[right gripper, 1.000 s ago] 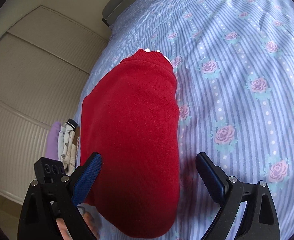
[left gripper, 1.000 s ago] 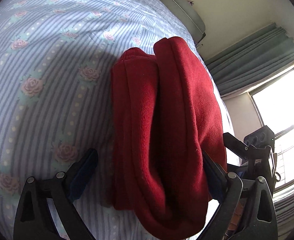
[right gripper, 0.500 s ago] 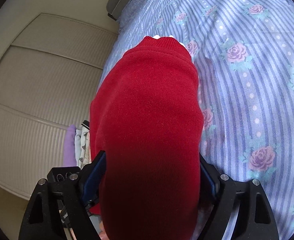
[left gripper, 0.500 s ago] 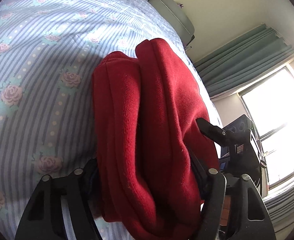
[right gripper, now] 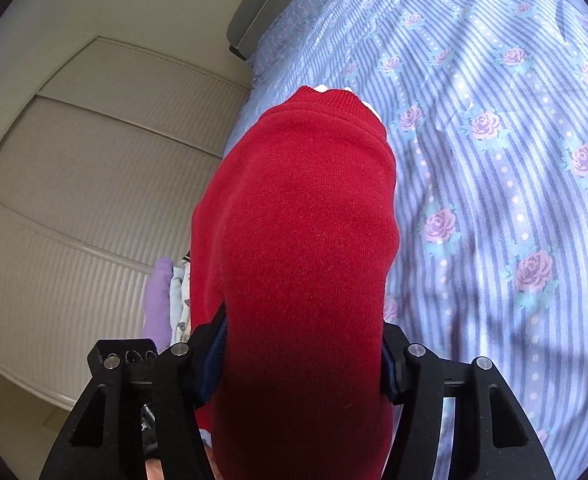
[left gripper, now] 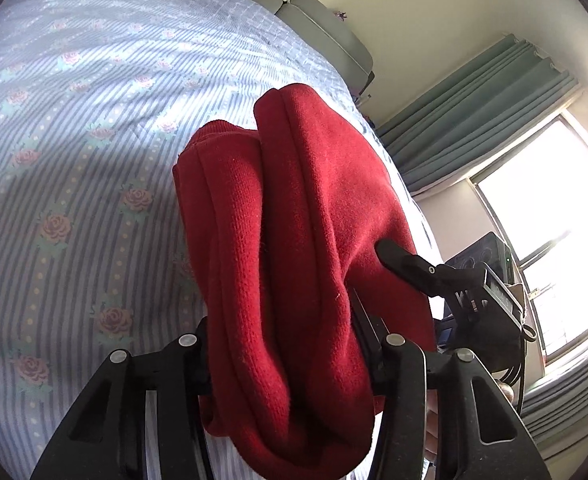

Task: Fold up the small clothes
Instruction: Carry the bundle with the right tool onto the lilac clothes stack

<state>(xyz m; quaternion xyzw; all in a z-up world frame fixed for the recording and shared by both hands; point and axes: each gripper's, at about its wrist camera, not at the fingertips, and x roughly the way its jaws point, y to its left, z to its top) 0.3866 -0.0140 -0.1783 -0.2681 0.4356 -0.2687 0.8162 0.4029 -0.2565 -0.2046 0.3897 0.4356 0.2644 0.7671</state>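
Both tools pinch the folded red sweater [left gripper: 294, 248], their jaws having just closed in on it. The left tool [left gripper: 286, 364] clamps the thick layered bundle at its near end, and the right tool [right gripper: 301, 364] squeezes the same garment from the other side. The sweater sits raised over the bed [left gripper: 74, 140] with its striped rose-print sheet.

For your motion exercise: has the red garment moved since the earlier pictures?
Yes. The red garment has lifted off the striped bedsheet, both grippers' jaws having just been closing on it.
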